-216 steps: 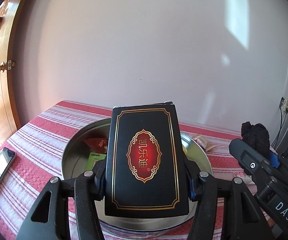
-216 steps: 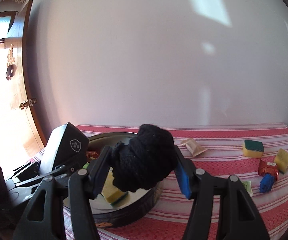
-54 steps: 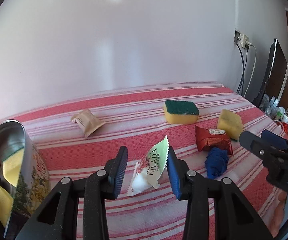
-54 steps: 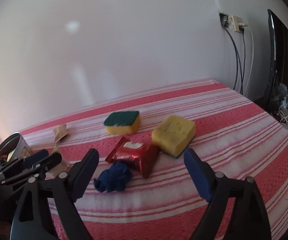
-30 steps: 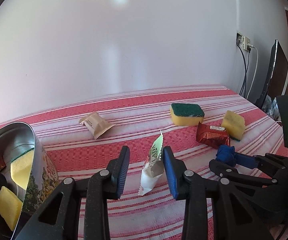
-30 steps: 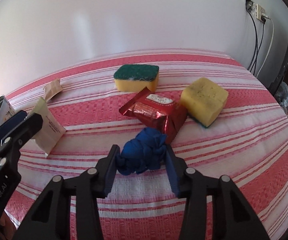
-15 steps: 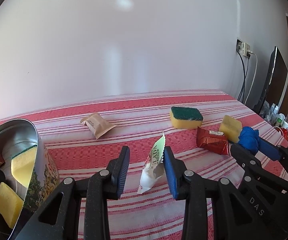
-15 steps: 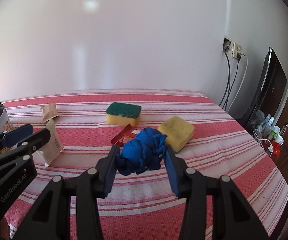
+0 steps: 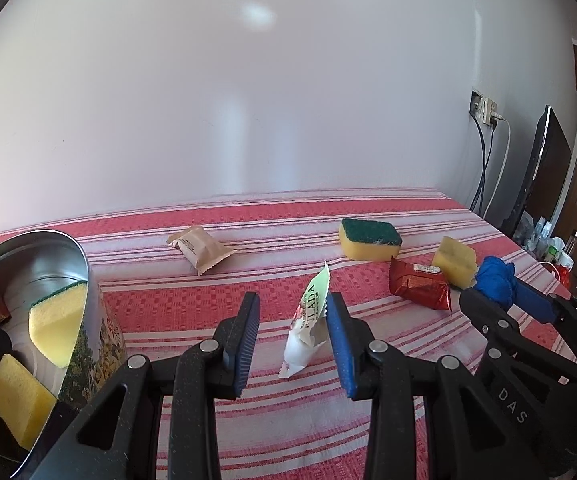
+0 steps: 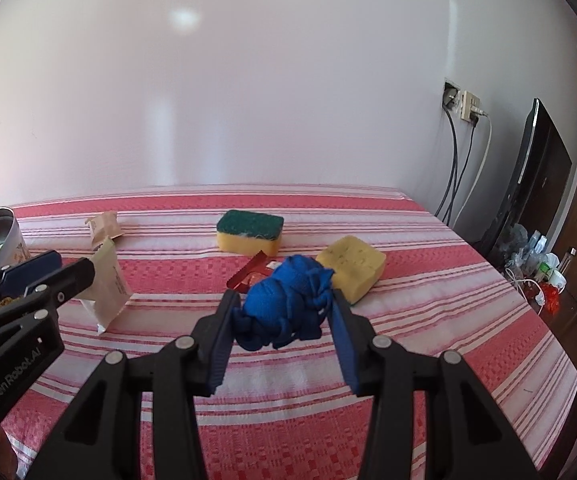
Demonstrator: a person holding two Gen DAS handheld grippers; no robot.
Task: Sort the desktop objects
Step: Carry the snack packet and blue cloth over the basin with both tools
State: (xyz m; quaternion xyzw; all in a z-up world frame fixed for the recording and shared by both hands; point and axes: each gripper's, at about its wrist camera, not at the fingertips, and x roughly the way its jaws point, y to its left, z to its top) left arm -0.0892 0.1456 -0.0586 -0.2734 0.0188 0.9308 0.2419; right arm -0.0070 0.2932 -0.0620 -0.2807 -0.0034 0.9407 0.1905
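Note:
My left gripper [image 9: 290, 340] is open around a white and green snack packet [image 9: 307, 320] that stands on edge on the red striped cloth and leans on the right finger. My right gripper [image 10: 284, 328] is shut on a blue cloth ball [image 10: 288, 306] and holds it above the cloth; the ball also shows in the left wrist view [image 9: 494, 280]. A round metal tin [image 9: 48, 320] at the left holds yellow sponges, a black cloth ball and a red packet.
On the cloth lie a tan packet [image 9: 200, 250], a green-topped sponge [image 9: 368, 238], a yellow sponge [image 9: 454, 260] and a red packet [image 9: 418, 288]. A wall stands behind. Cables and a dark screen [image 10: 528, 184] are at the right.
My right gripper has closed on the blue cloth ball and lifted it off the cloth. The left gripper stays around the standing packet, which now leans more to the right.

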